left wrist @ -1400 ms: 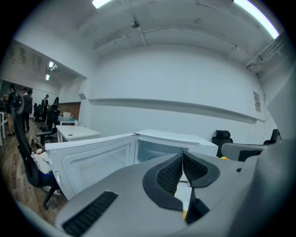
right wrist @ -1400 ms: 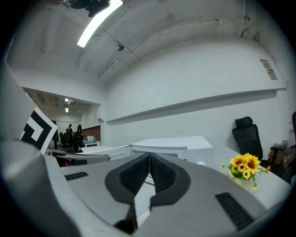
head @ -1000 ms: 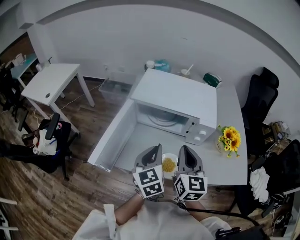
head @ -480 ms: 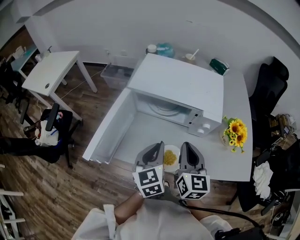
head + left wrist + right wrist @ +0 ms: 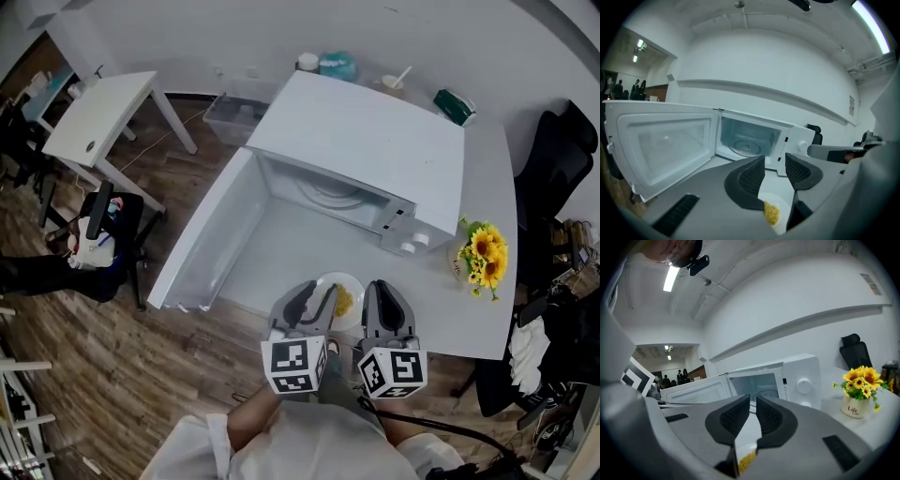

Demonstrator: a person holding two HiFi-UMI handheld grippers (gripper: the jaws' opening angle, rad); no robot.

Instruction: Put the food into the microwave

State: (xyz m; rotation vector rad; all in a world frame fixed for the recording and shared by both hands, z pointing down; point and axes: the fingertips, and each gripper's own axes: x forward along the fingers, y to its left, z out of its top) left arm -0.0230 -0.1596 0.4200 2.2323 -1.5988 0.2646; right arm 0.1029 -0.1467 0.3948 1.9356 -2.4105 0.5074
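The white microwave (image 5: 366, 141) stands on the table with its door (image 5: 211, 244) swung wide to the left. Its cavity (image 5: 747, 140) and glass turntable are bare. A small white plate (image 5: 349, 279) of yellow food (image 5: 343, 300) lies near the table's front edge, between my two grippers. My left gripper (image 5: 312, 292) is at the plate's left, its jaws a little apart with nothing between the pads (image 5: 754, 176). My right gripper (image 5: 380, 291) is at the plate's right and is shut. In both gripper views the plate (image 5: 780, 206) (image 5: 746, 448) shows low under the jaws.
A vase of sunflowers (image 5: 483, 255) stands right of the microwave on the white table (image 5: 478, 319). Cups and a green box (image 5: 455, 105) sit behind the microwave. A white desk (image 5: 98, 112) and a chair (image 5: 94, 239) are at the left, black chairs (image 5: 562, 159) at the right.
Both grippers have sunk toward the table on either side of the plate. The head view has moved in, so the microwave looks larger. The plate has stayed where it lies.
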